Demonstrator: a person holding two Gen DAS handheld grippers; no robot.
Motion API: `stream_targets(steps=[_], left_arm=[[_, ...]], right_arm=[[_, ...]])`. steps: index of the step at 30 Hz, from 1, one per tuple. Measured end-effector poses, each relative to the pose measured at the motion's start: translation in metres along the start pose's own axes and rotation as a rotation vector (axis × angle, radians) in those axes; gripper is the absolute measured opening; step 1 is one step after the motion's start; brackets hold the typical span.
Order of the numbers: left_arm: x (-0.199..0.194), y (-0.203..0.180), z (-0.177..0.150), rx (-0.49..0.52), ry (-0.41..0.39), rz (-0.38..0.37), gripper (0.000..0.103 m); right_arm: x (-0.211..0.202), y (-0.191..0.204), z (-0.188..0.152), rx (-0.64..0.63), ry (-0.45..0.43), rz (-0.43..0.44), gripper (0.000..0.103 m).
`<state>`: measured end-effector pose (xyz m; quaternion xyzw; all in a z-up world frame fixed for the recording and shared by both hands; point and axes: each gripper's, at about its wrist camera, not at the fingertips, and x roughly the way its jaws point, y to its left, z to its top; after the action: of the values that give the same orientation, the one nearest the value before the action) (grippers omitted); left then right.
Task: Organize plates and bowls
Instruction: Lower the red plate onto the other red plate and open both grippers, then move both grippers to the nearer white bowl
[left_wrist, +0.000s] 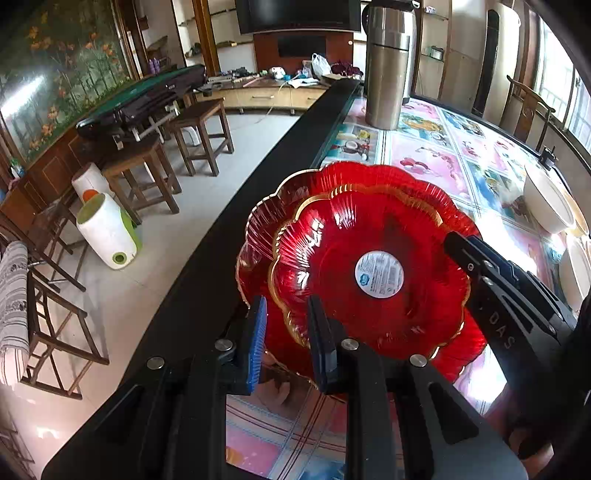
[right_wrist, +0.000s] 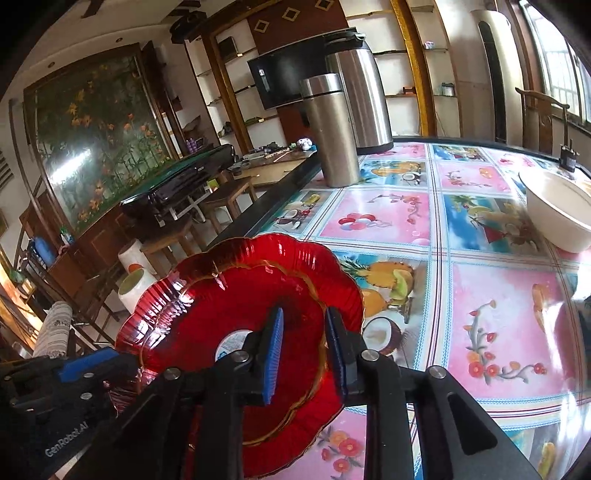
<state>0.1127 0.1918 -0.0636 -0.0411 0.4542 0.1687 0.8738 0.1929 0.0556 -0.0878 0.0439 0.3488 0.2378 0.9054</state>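
Two red scalloped plates with gold rims sit stacked near the table's left edge. The upper plate (left_wrist: 369, 236) (right_wrist: 207, 314) carries a round white sticker and lies offset on the lower plate (left_wrist: 314, 181) (right_wrist: 280, 251). My left gripper (left_wrist: 290, 332) straddles the upper plate's near rim, its fingers narrowly apart and closed on it. From the opposite side my right gripper (right_wrist: 304, 350) clamps the same plate's rim, one pad inside and one outside. One of its fingers (left_wrist: 465, 251) shows at the plate's right edge in the left wrist view.
White bowls (left_wrist: 546, 206) (right_wrist: 557, 218) stand at the table's right. Two steel flasks (left_wrist: 388, 66) (right_wrist: 332, 129) stand at the far end. The table's black edge (left_wrist: 221, 258) runs along the left, with wooden stools (left_wrist: 140, 177) and floor below. A patterned tablecloth (right_wrist: 498, 314) covers the table.
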Motion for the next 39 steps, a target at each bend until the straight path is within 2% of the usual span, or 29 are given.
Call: stream_targets(steps=[2,3,7,13,15,17,22,25,27,29,32,39], left_arm=[[-0.007,0.001,-0.001,0.004,-0.033,0.038,0.023],[-0.011,0.002,-0.002,0.004,-0.050,0.052,0.023],[-0.028,0.008,-0.006,-0.015,-0.103,0.048,0.023],[-0.058,0.007,-0.014,-0.008,-0.192,0.051,0.024],[-0.070,0.005,-0.017,-0.004,-0.224,0.050,0.034],[-0.078,0.003,-0.020,-0.001,-0.255,0.055,0.060],[-0.097,-0.011,-0.025,0.039,-0.308,0.052,0.064],[-0.103,-0.023,-0.027,0.065,-0.315,0.031,0.065],[-0.107,-0.034,-0.029,0.088,-0.322,0.014,0.070],[-0.110,-0.047,-0.030,0.114,-0.328,-0.007,0.076],[-0.110,-0.070,-0.033,0.170,-0.321,-0.052,0.076],[-0.095,-0.139,-0.049,0.292,-0.224,-0.233,0.076]], right_arm=[[-0.003,0.000,0.000,-0.007,-0.020,-0.010,0.034],[-0.005,-0.001,0.000,-0.006,-0.033,-0.011,0.035],[-0.018,-0.004,0.002,0.001,-0.096,-0.004,0.037],[-0.042,-0.015,0.002,0.026,-0.183,-0.002,0.055],[-0.050,-0.021,0.001,0.040,-0.202,-0.014,0.057],[-0.058,-0.031,0.000,0.067,-0.214,-0.020,0.066],[-0.088,-0.064,-0.003,0.123,-0.277,-0.074,0.074],[-0.111,-0.088,-0.008,0.131,-0.316,-0.122,0.078],[-0.126,-0.105,-0.011,0.143,-0.341,-0.137,0.081],[-0.148,-0.128,-0.017,0.172,-0.388,-0.165,0.089],[-0.177,-0.163,-0.025,0.221,-0.447,-0.206,0.095],[-0.232,-0.237,-0.047,0.218,-0.505,-0.386,0.097]])
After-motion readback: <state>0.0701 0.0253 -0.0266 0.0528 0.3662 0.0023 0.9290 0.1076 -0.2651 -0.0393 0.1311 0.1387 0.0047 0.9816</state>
